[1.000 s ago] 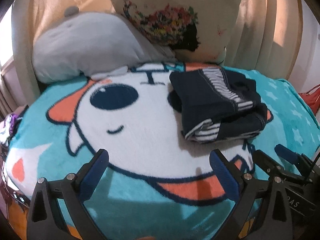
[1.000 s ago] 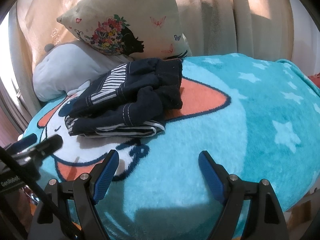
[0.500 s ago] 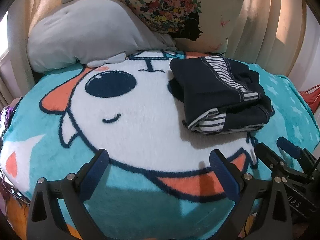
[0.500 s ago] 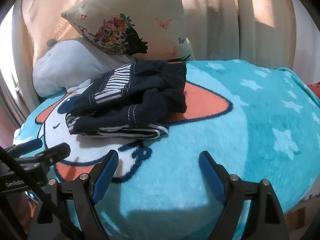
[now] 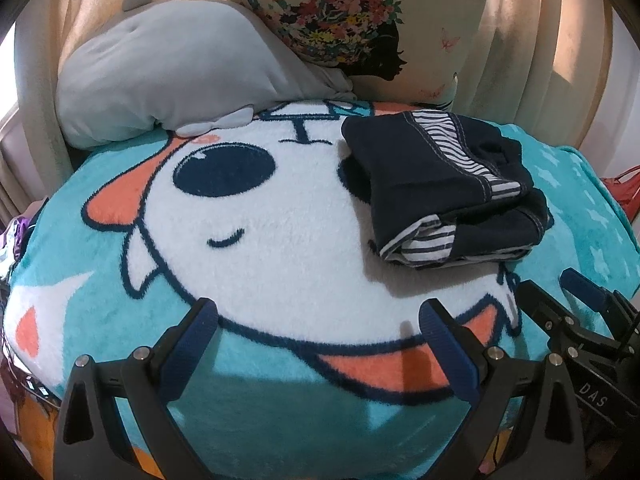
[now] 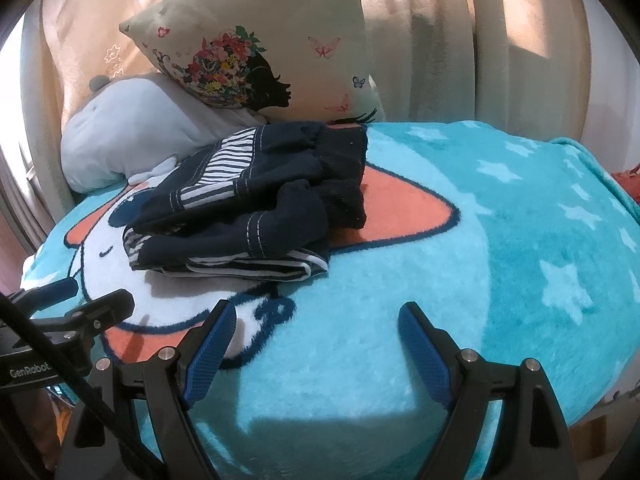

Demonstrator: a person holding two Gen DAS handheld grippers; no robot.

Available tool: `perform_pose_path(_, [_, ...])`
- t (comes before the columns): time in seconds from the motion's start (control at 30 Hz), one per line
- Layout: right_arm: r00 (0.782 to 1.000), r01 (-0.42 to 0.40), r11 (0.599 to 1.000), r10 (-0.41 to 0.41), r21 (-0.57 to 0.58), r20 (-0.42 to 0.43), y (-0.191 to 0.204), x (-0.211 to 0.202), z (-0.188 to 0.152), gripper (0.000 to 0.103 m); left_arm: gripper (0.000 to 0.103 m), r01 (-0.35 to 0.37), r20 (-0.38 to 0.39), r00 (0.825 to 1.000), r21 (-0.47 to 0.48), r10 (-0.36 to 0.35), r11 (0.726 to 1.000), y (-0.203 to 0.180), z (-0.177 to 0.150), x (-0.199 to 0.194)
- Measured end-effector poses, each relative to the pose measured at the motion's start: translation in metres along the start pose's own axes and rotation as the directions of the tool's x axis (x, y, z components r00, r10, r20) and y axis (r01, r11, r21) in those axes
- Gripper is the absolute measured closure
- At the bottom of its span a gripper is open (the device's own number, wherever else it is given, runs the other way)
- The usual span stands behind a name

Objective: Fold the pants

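Dark navy pants with striped trim [image 5: 444, 192] lie folded in a compact bundle on a teal cartoon blanket [image 5: 248, 216]; the right wrist view shows the pants [image 6: 256, 204] left of centre. My left gripper [image 5: 320, 320] is open and empty, hovering over the blanket's near edge, below and left of the pants. My right gripper [image 6: 316, 324] is open and empty, near the front edge, just in front of the pants. Each gripper appears at the edge of the other's view: the right one [image 5: 580, 308], the left one [image 6: 84, 300].
A grey plush pillow [image 5: 168, 76] and a cream floral cushion [image 5: 360, 20] lean against beige curtains [image 6: 500, 40] at the back. The blanket drops off at the front and sides. A red item [image 5: 624, 196] lies off the right edge.
Both grippers have drawn back slightly and tilted, so the pants sit a little lower and farther in view. The pants have not moved. Both grippers stay open.
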State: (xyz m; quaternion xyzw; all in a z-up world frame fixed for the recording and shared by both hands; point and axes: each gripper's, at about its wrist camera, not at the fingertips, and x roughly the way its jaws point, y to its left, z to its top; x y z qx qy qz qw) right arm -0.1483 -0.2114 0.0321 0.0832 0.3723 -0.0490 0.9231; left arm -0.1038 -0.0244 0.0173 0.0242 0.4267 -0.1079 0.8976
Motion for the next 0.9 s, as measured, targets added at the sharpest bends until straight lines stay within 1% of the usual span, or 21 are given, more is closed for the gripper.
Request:
perform_pose_path(0.6, [1.0, 0.004, 1.0, -0.003, -0.024, 0.007, 0.0063, 0.0016, 0.0062, 0.015, 0.002, -0.004, -0.016, 1.0, -0.004, 0.004, 1.0, 0.0029, -0.0015, 0.0051])
perform_pose_path(0.9, [1.0, 0.002, 0.999, -0.002, -0.032, -0.002, 0.0098, 0.0053, 0.0059, 0.014, 0.002, 0.006, -0.021, 1.0, -0.011, -0.006, 1.0, 0.0039, -0.0026, 0.0056])
